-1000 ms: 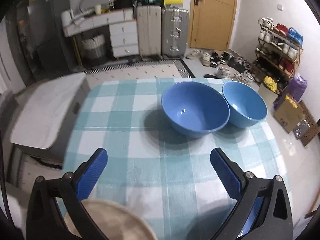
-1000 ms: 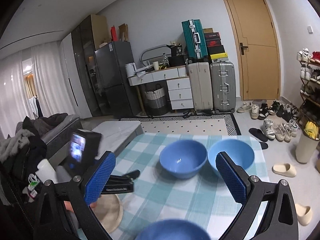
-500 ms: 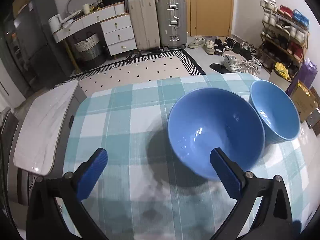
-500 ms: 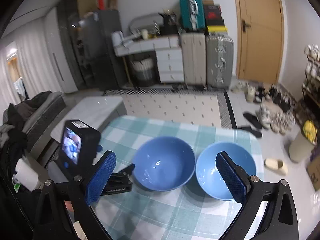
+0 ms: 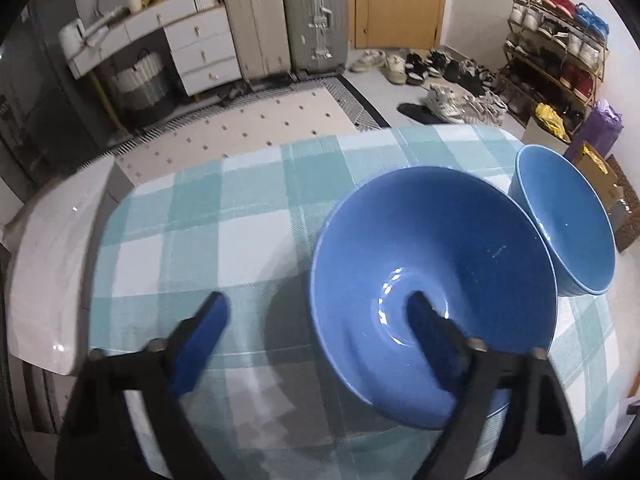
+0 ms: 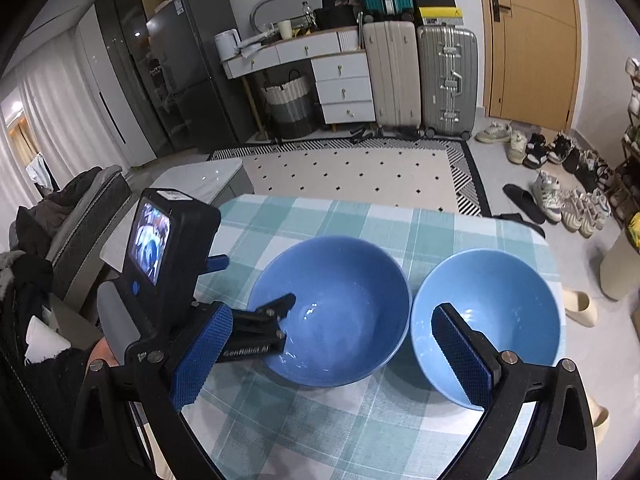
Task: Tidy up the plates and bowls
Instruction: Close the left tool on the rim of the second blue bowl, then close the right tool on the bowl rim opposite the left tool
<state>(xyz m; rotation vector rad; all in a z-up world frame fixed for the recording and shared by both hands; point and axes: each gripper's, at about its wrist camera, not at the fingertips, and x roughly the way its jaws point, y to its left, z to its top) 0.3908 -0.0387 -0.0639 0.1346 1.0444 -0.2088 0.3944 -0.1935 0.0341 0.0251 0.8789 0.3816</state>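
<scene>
Two blue bowls stand side by side on the teal-checked tablecloth (image 5: pixel 240 208). The left bowl (image 5: pixel 432 264) (image 6: pixel 340 304) is the wider one, and the right bowl (image 5: pixel 568 224) (image 6: pixel 492 312) sits close beside it. My left gripper (image 5: pixel 316 320) (image 6: pixel 256 280) straddles the left bowl's left rim. One finger (image 5: pixel 432 336) is inside the bowl and the other (image 5: pixel 200 332) is outside, apart from the wall. Its jaws are closing, and the pads do not press on the rim. My right gripper (image 6: pixel 332 354) hangs open above the near sides of both bowls, holding nothing.
A low white-topped bench (image 5: pixel 52 260) adjoins the table's left side. Beyond the far table edge lie a patterned rug (image 6: pixel 352 168), suitcases (image 6: pixel 444 80) and drawers. Shoes (image 5: pixel 448 100) and a shoe rack (image 5: pixel 560 40) line the floor on the right.
My left gripper has moved forward and down to the left bowl, one finger has entered it, and the jaws have narrowed. My right gripper has dropped toward the bowls and tilted further down.
</scene>
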